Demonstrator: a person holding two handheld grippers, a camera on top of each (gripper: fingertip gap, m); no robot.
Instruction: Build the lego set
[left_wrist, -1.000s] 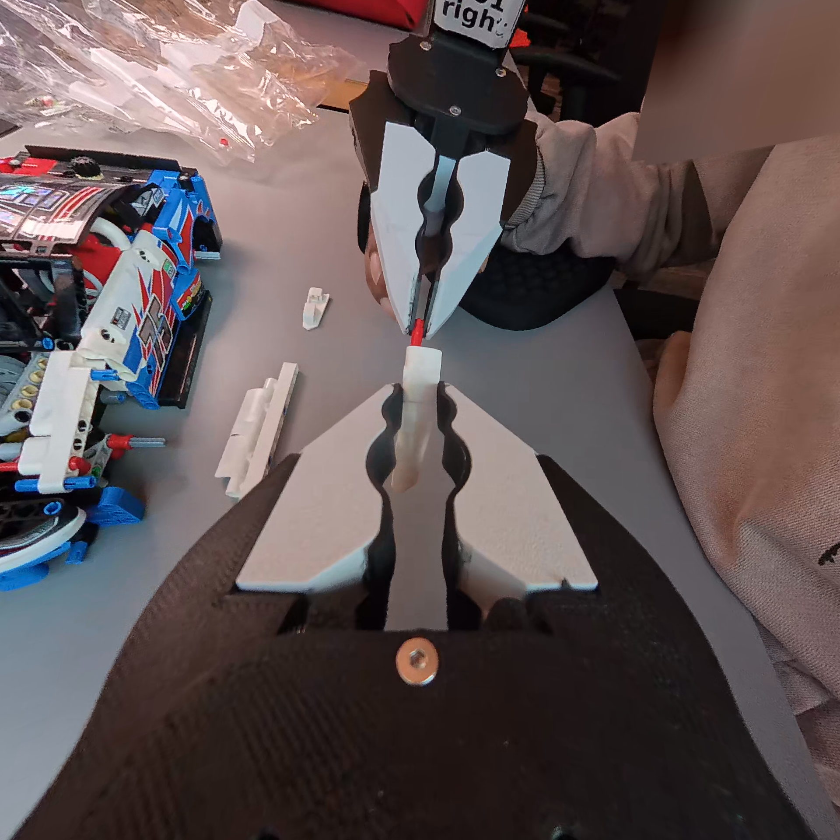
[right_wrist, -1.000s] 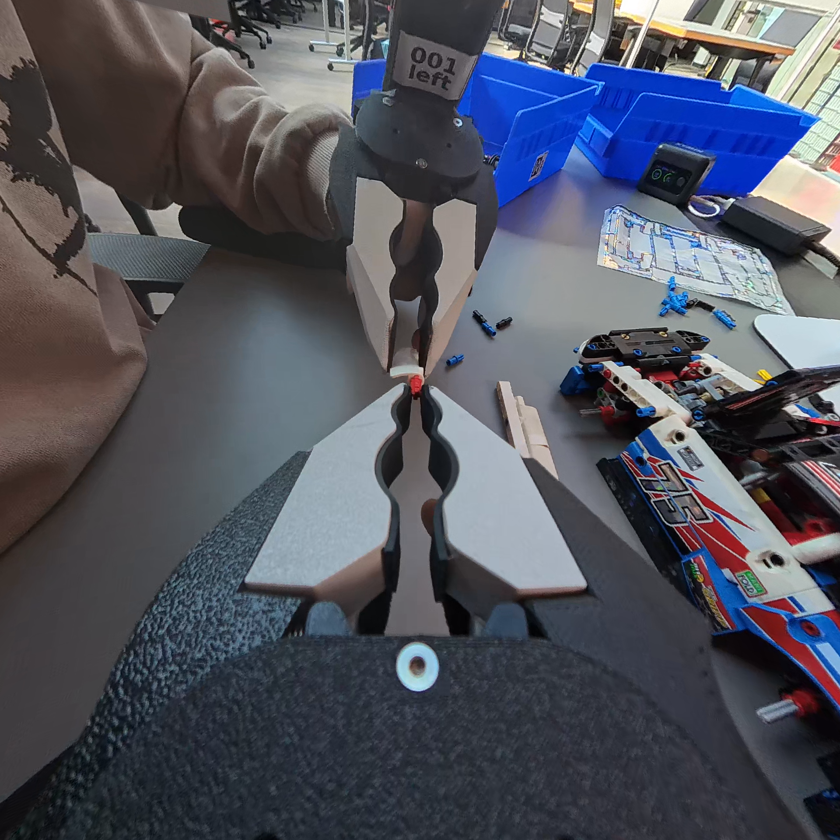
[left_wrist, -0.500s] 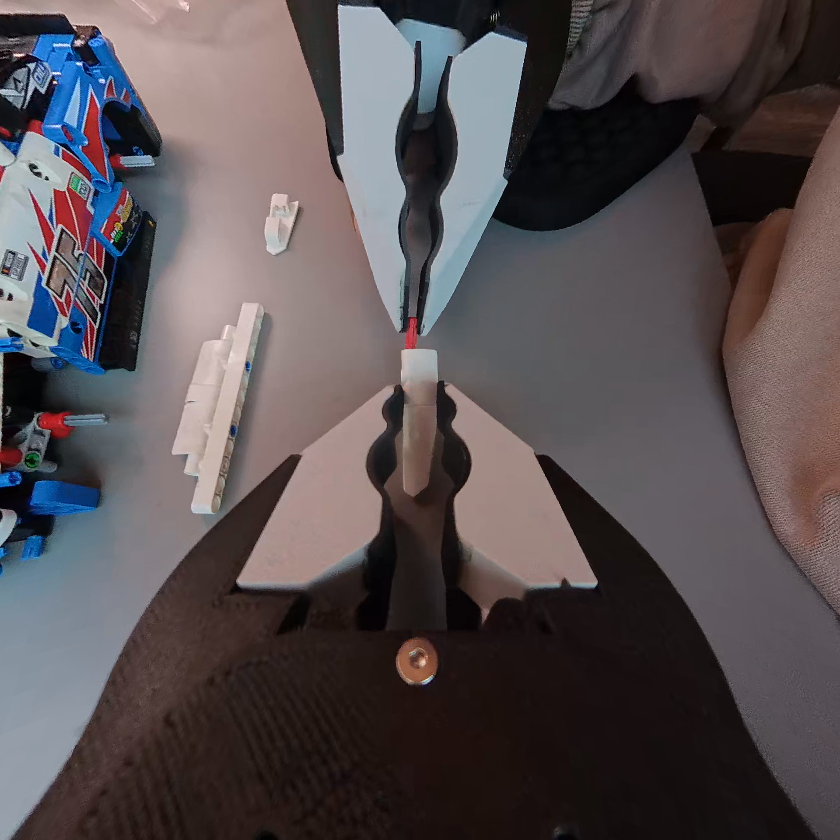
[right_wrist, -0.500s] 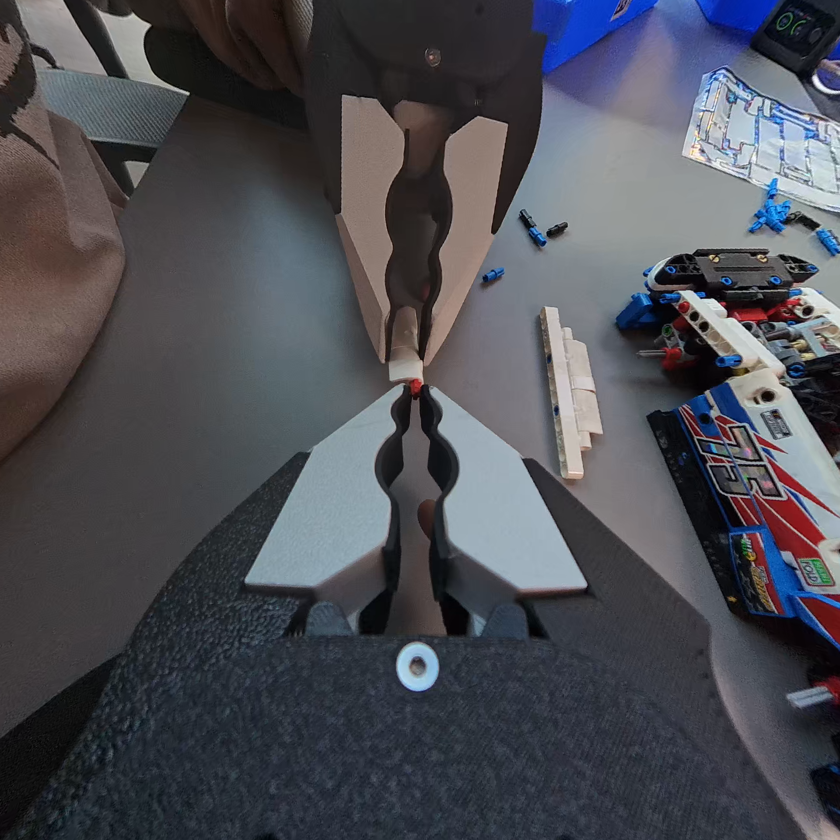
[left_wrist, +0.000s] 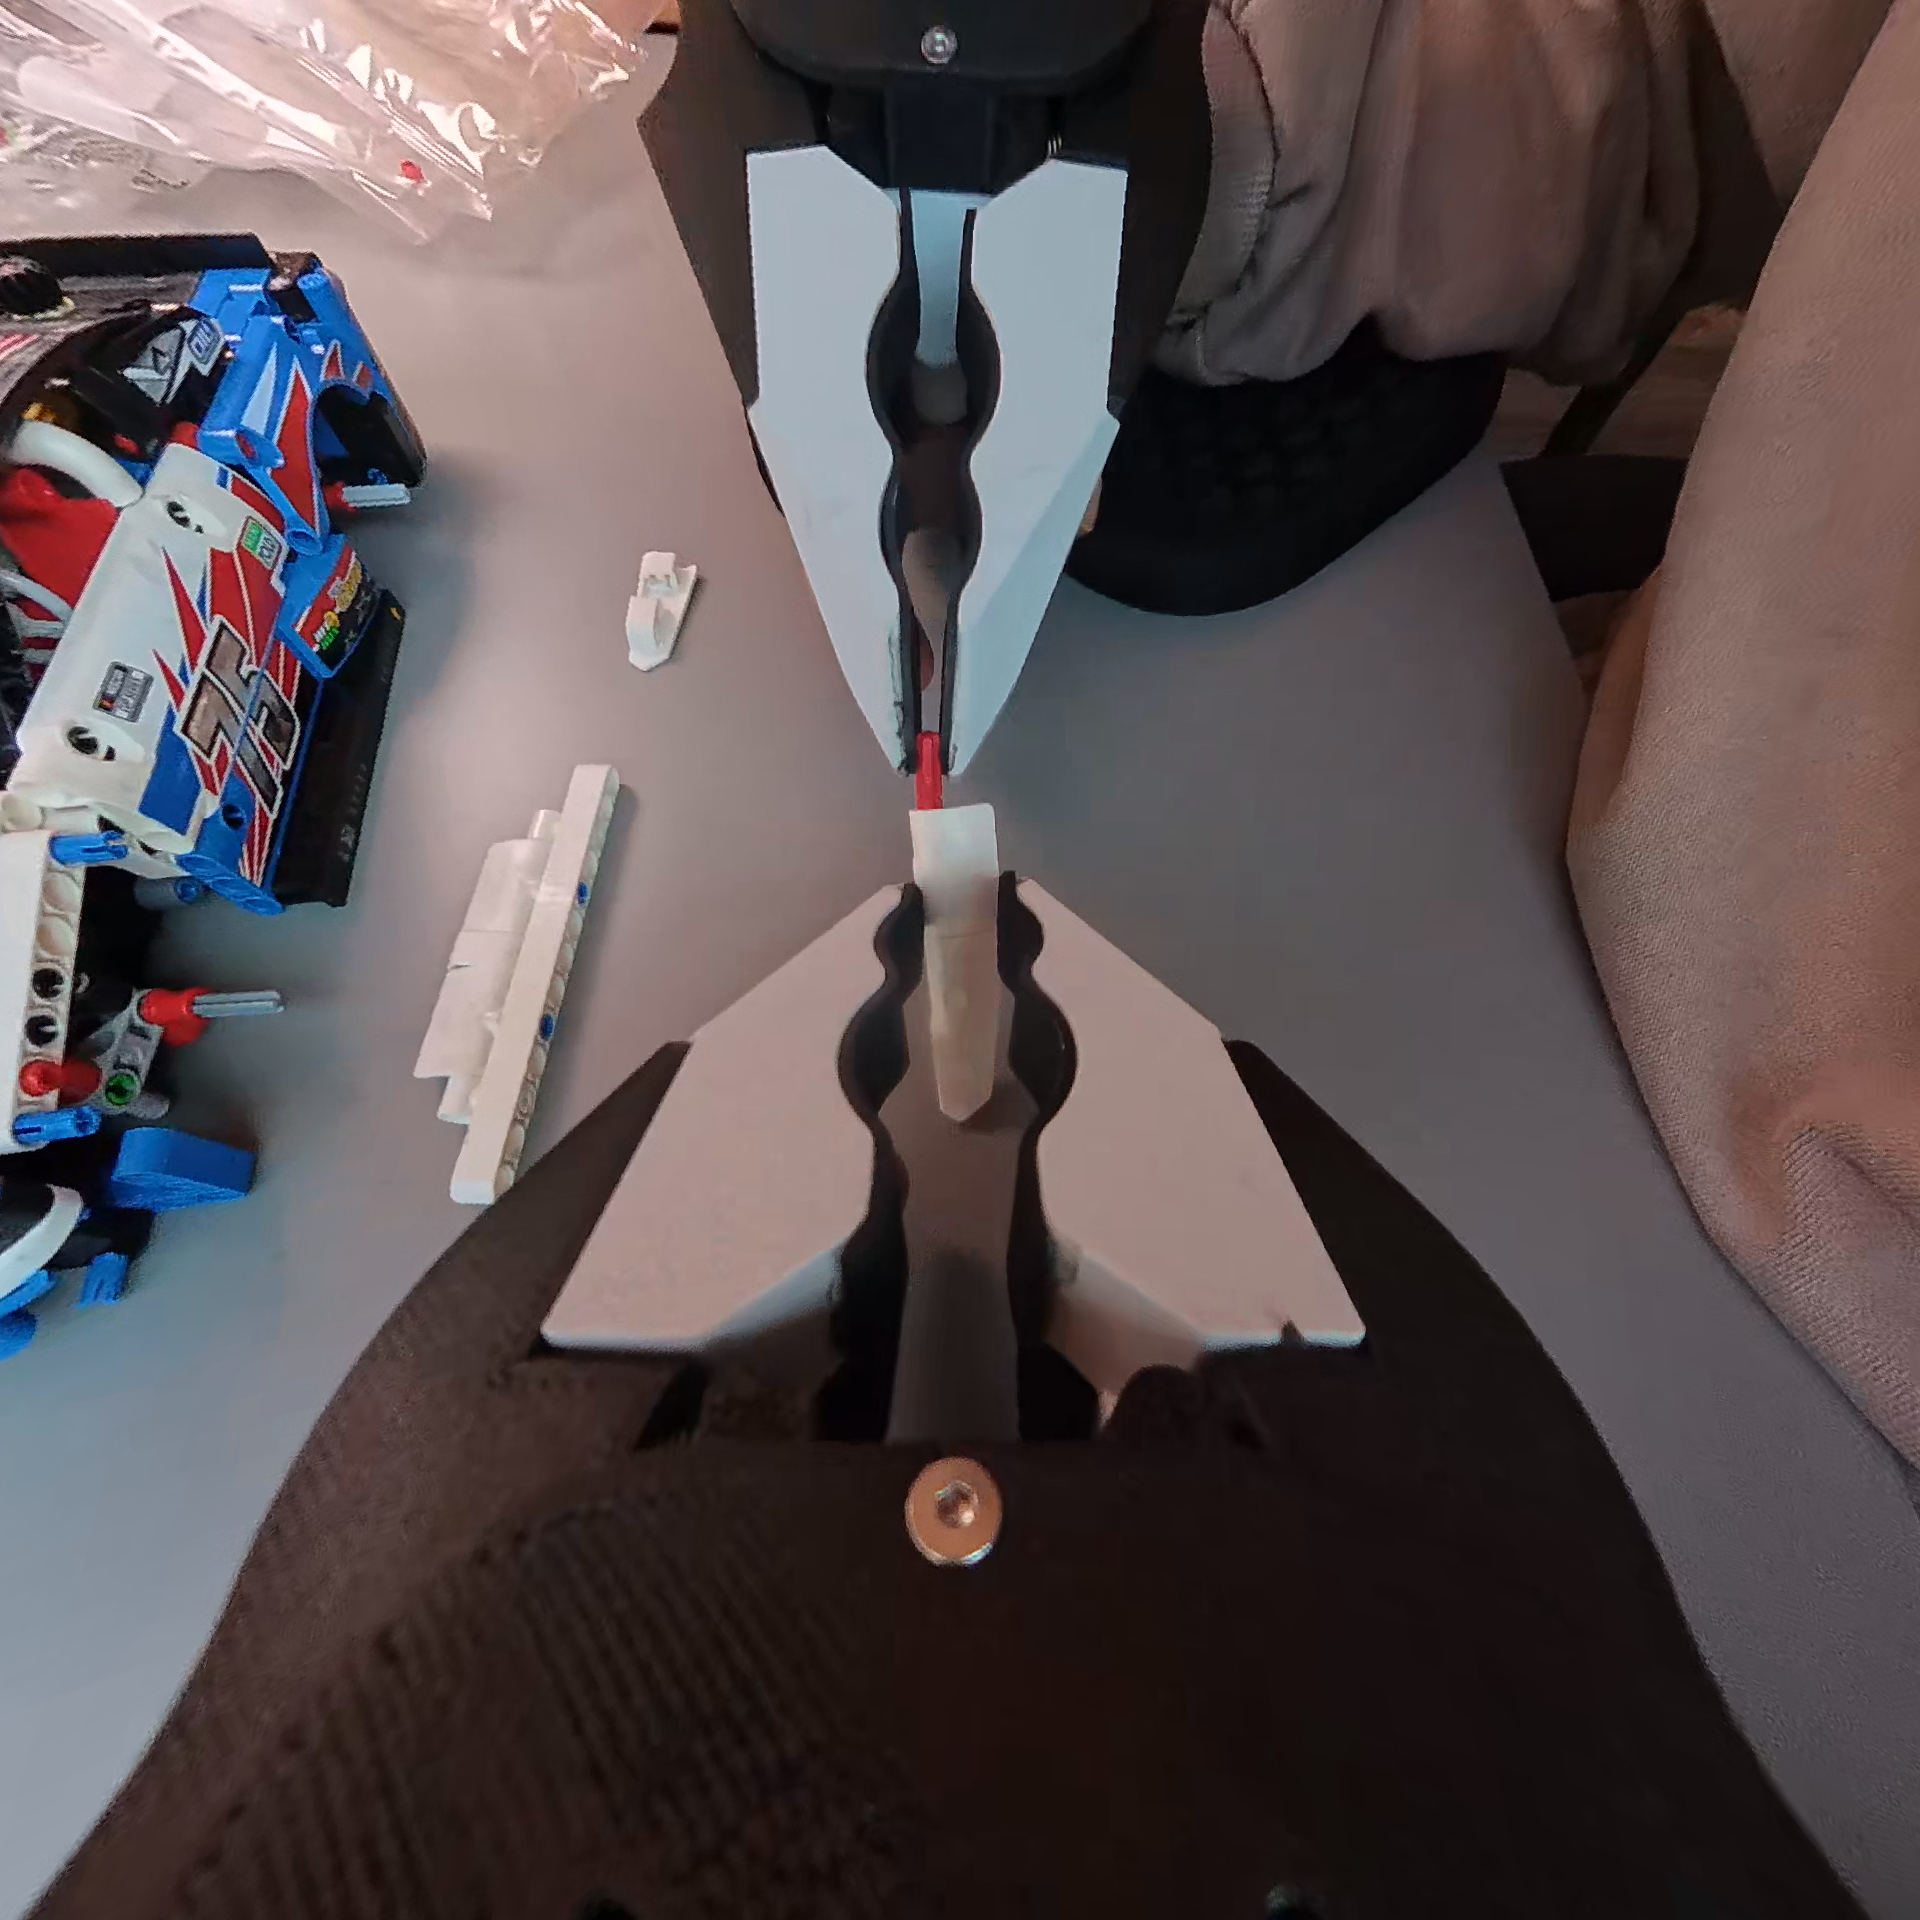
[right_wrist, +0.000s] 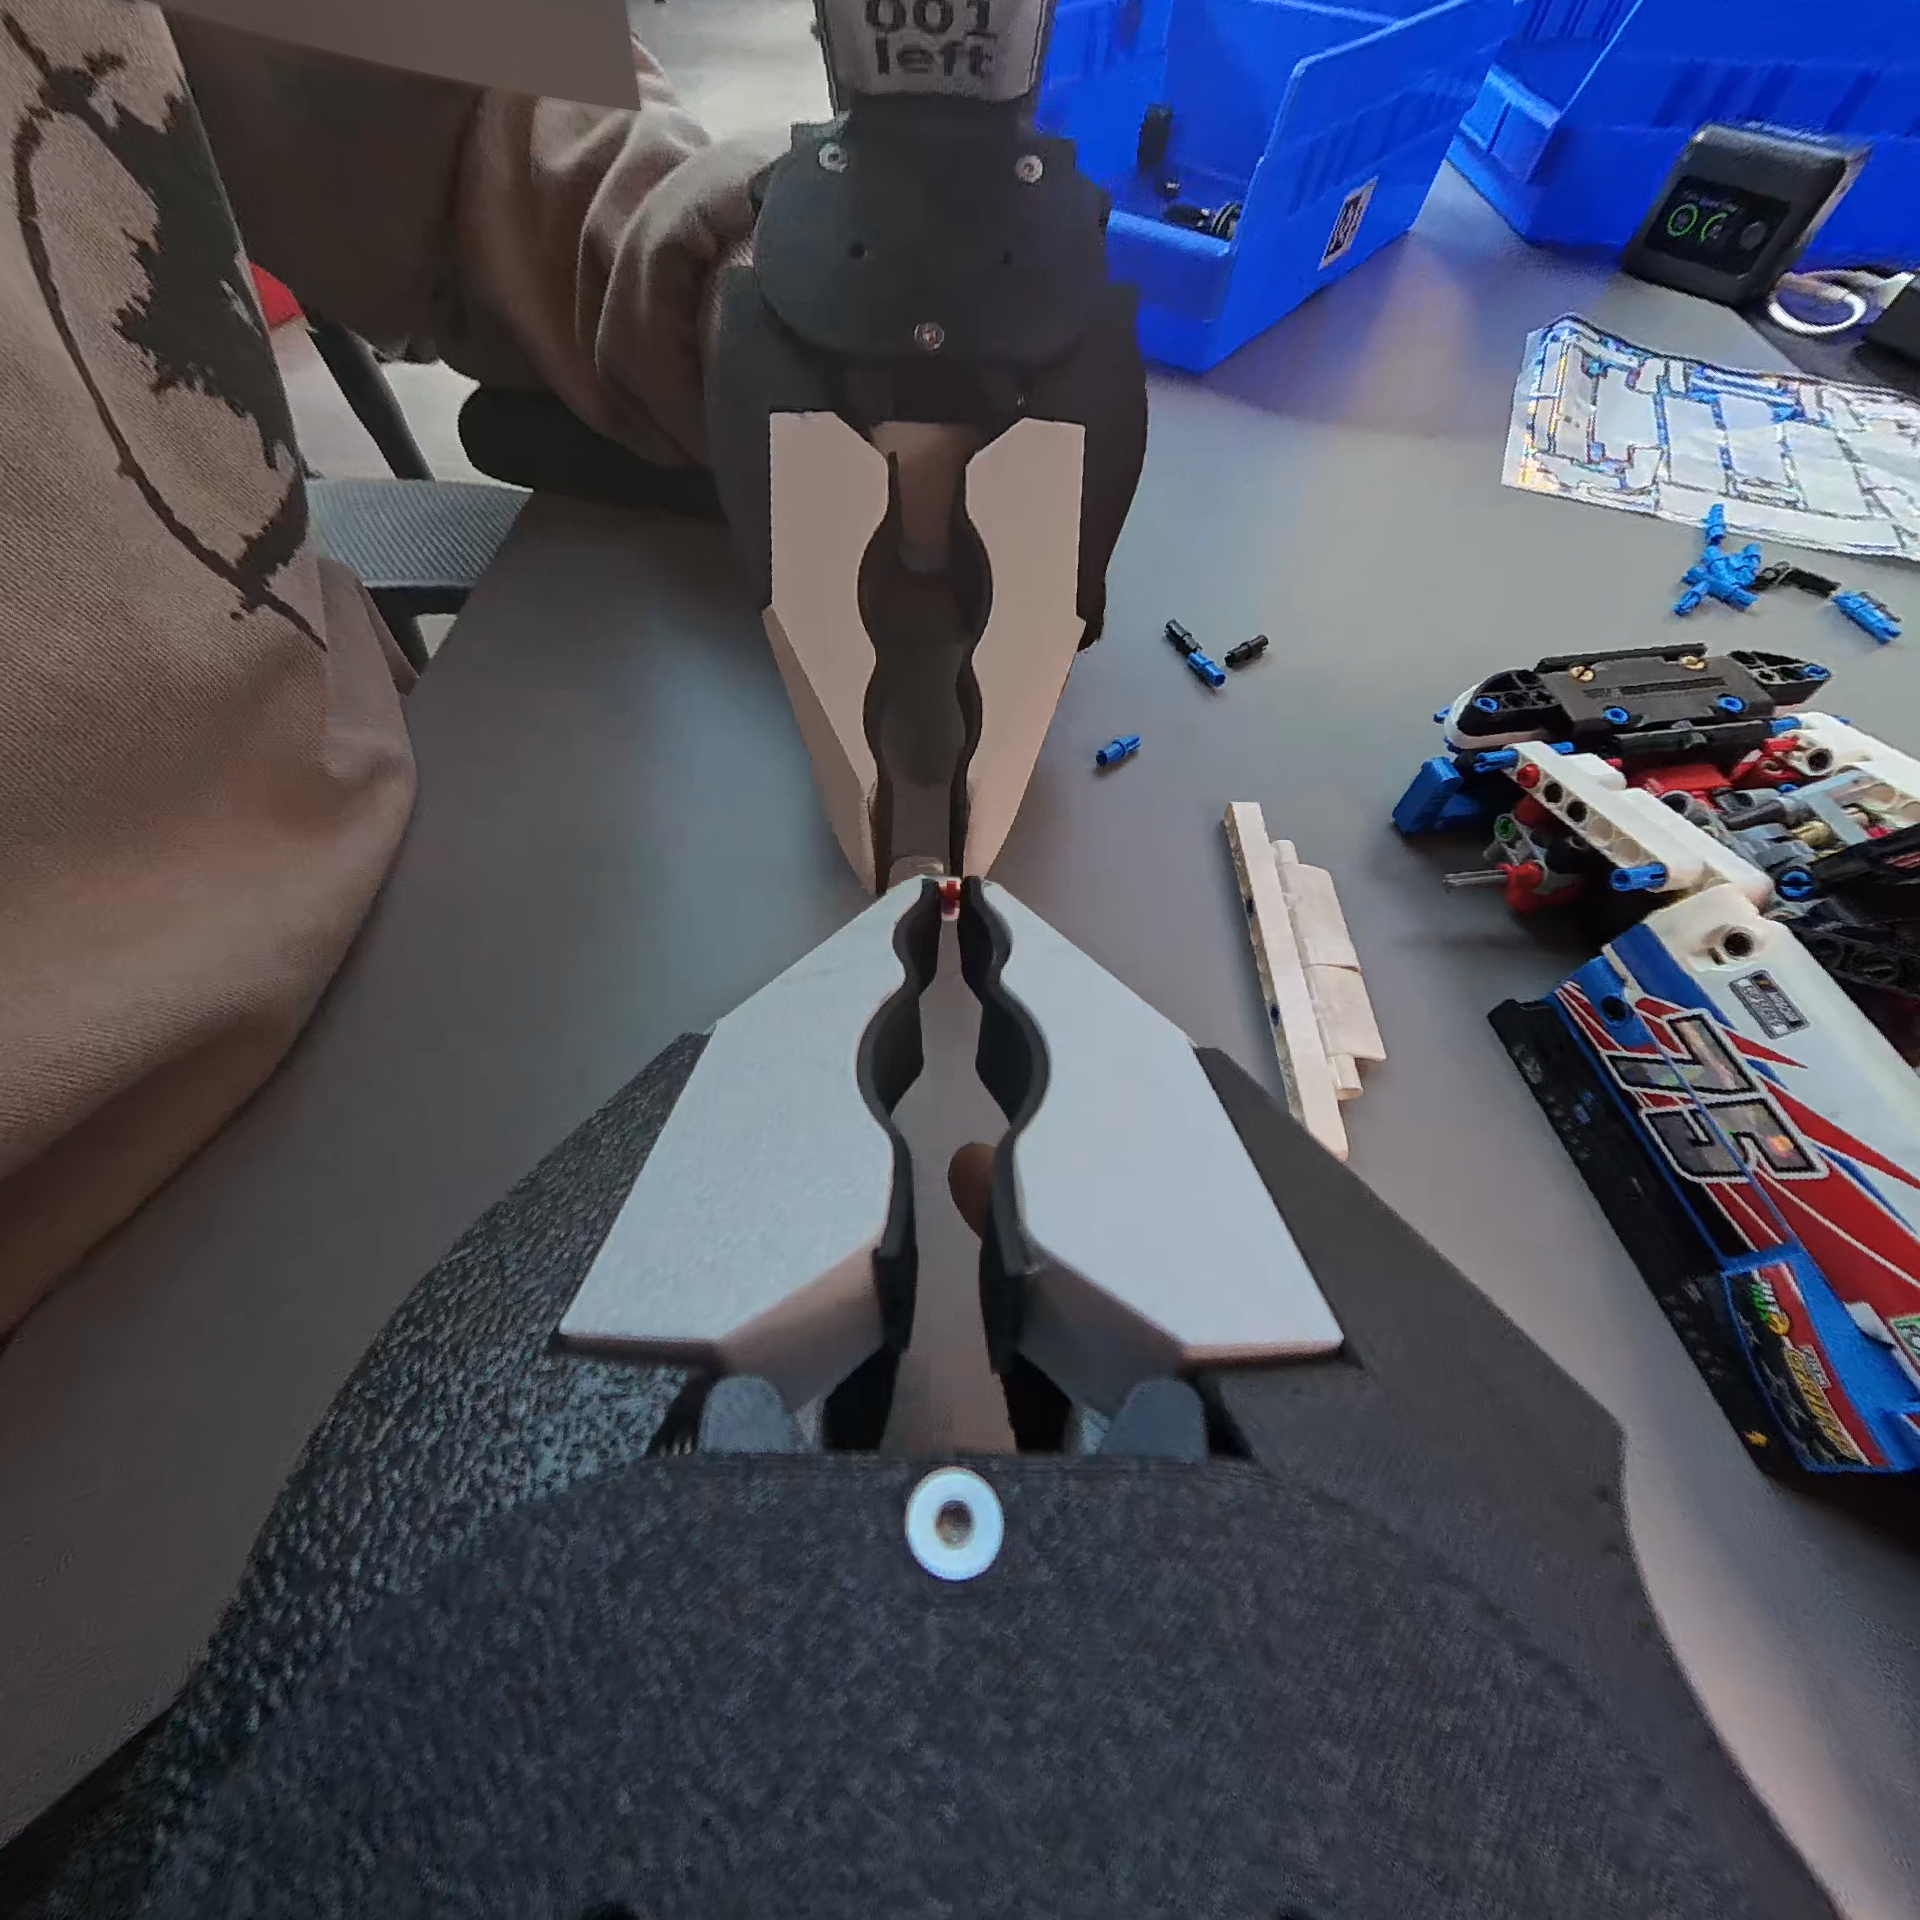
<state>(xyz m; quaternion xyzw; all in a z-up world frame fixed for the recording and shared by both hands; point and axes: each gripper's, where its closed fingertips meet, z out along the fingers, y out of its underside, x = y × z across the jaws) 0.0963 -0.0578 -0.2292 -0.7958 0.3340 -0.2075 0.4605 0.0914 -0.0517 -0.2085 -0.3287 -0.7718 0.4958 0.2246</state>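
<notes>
Between the grippers: the left gripper (left_wrist: 956, 894) is pinching a white curved piece (left_wrist: 956, 935) between nearly closed fingers, while the right gripper (right_wrist: 948, 891), closed down tight, is holding a small red pin (left_wrist: 928, 771) and bringing its tip to the white piece's far end.
Join: the pin is touching or just entering; how deep cannot be told.
Progress: the race car body (left_wrist: 197, 665) is lying largely built at the left in the left wrist view, so judging by that, the build is running well along.
Left to do: a white beam assembly (left_wrist: 530, 987), a small white piece (left_wrist: 657, 608), and loose blue pins (right_wrist: 1725, 571) are waiting on the table (left_wrist: 1299, 831).
Writing: number decals and sponsor stickers are showing on the car, and a tag on each gripper; a sticker sheet (right_wrist: 1704, 457) is lying far right.
</notes>
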